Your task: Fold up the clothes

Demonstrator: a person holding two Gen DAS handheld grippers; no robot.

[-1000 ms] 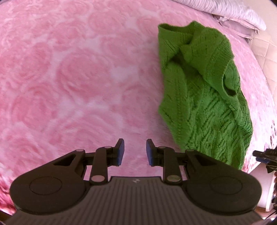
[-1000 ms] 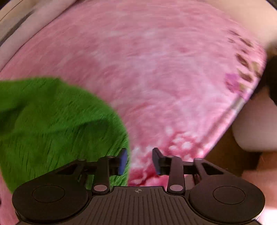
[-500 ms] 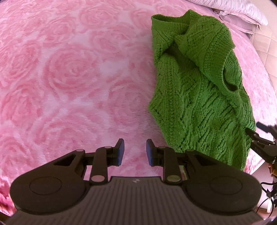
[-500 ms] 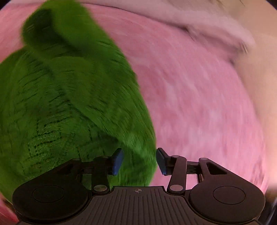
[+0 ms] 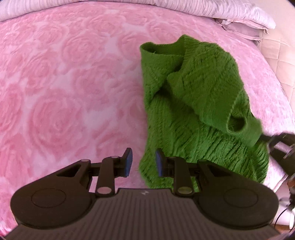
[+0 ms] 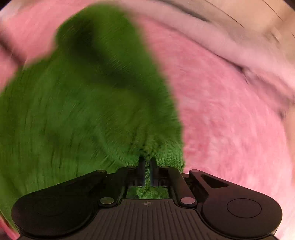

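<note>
Green knit sweater (image 5: 193, 103) lies crumpled on the pink rose-patterned bed cover (image 5: 64, 83).

From my left wrist view, my left tool (image 5: 142, 162) hovers with its pads apart and empty, just over the sweater's near left edge; pale pillows (image 5: 184, 9) line the far side. From my right wrist view, blurred, my right tool (image 6: 147, 166) is clamped together on the sweater's ribbed edge (image 6: 166, 157).
</note>
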